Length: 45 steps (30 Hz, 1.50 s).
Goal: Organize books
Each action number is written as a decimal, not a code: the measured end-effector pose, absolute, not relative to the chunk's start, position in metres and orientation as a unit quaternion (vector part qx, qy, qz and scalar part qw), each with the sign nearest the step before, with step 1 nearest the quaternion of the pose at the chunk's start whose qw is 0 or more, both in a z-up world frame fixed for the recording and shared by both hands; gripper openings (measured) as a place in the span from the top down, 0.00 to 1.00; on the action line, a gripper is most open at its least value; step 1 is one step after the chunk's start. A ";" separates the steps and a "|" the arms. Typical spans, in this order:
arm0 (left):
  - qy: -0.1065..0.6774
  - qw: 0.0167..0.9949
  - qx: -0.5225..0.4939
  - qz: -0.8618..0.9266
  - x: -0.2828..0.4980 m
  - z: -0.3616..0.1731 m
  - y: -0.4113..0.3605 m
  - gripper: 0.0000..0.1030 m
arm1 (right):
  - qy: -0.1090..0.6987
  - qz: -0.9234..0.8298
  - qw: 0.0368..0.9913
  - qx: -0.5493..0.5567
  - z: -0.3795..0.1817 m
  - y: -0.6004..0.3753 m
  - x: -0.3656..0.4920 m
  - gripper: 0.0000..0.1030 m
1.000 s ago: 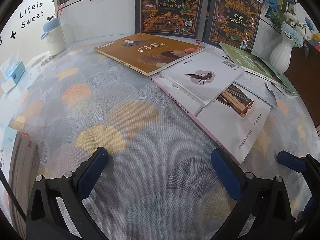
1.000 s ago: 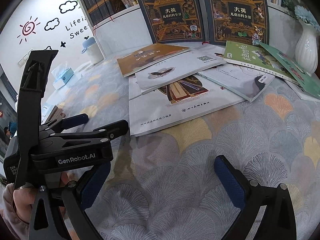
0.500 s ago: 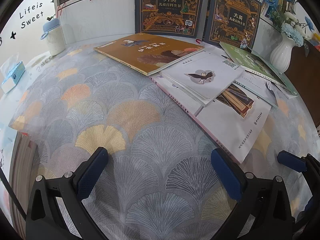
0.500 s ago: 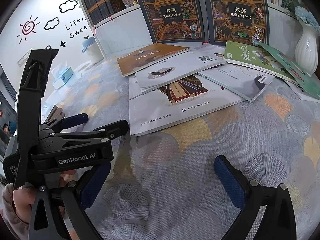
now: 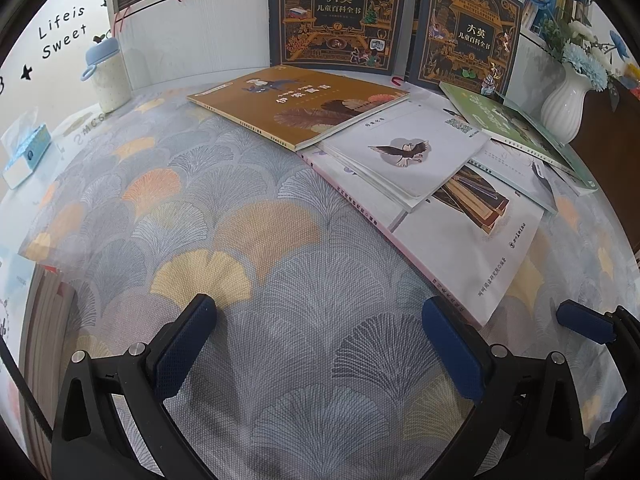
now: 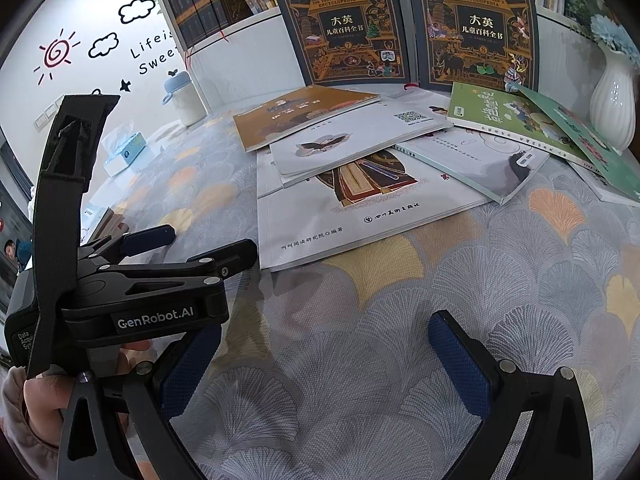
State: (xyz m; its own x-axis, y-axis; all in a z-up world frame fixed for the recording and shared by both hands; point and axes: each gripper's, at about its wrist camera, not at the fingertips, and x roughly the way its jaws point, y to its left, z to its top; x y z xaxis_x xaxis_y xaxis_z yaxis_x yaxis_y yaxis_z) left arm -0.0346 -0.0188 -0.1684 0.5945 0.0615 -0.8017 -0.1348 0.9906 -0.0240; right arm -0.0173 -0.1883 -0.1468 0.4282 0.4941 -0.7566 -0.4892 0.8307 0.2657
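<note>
Several thin books lie fanned across the patterned tablecloth: a brown one, a white one with an eagle overlapping a large white one with a robed figure, a pale one, and green ones. Two dark encyclopedias stand behind them. My left gripper is open over bare cloth, left of the big white book. My right gripper is open and empty, just in front of that book's near edge.
A white vase with blue flowers stands at the right by the green books. A lidded cup and a tissue box sit at the far left. More stacked books lie at the left table edge. A hand holds the left gripper.
</note>
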 end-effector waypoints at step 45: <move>0.447 0.892 -0.042 0.053 -0.034 -0.170 -0.019 0.00 | 0.451 0.298 0.841 -0.015 -0.147 -0.188 -0.016 0.00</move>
State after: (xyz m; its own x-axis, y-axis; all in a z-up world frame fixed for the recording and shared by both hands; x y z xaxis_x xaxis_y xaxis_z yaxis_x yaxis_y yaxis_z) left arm -0.0336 -0.0187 -0.1700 0.5942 0.0569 -0.8023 -0.1312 0.9910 -0.0269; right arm -0.0159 -0.1876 -0.1469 0.4164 0.4876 -0.7674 -0.5138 0.8226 0.2438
